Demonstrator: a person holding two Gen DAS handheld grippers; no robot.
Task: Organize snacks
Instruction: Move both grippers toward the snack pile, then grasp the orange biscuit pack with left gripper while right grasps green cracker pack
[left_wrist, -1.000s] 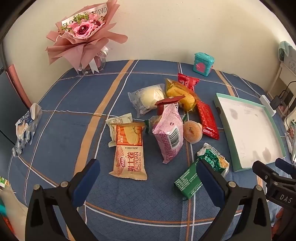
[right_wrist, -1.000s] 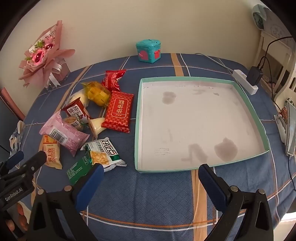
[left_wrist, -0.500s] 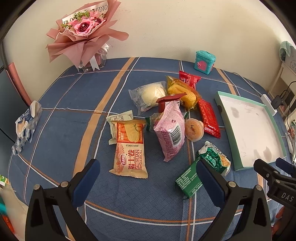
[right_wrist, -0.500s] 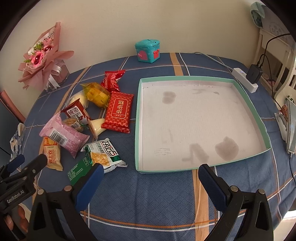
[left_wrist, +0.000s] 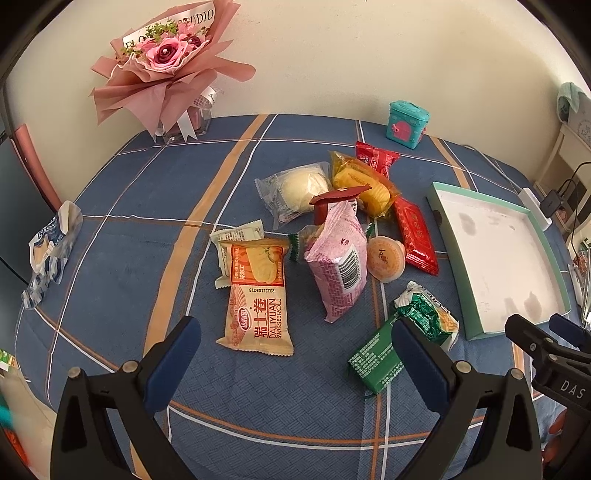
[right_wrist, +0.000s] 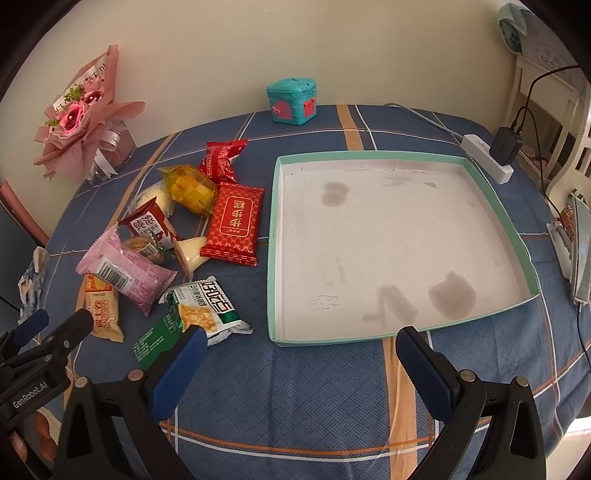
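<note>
Here, both tools gaping and empty, left tool (left_wrist: 295, 354) over snacks, right tool (right_wrist: 301, 360) facing the tray (right_wrist: 498, 206).

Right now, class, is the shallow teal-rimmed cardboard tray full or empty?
Empty. The shallow teal-rimmed cardboard tray shows only its bare, stained white floor in the right wrist view; every snack packet lies outside it on the blue checked tablecloth.

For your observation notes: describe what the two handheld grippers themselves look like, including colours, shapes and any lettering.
Both are black plastic. The left gripper and right gripper each have two angled arms with silver rivets and dark blue textured fingertip pads. White lettering reads "GenRobot.AI" on the left one and "DAS" on the right one.
</note>
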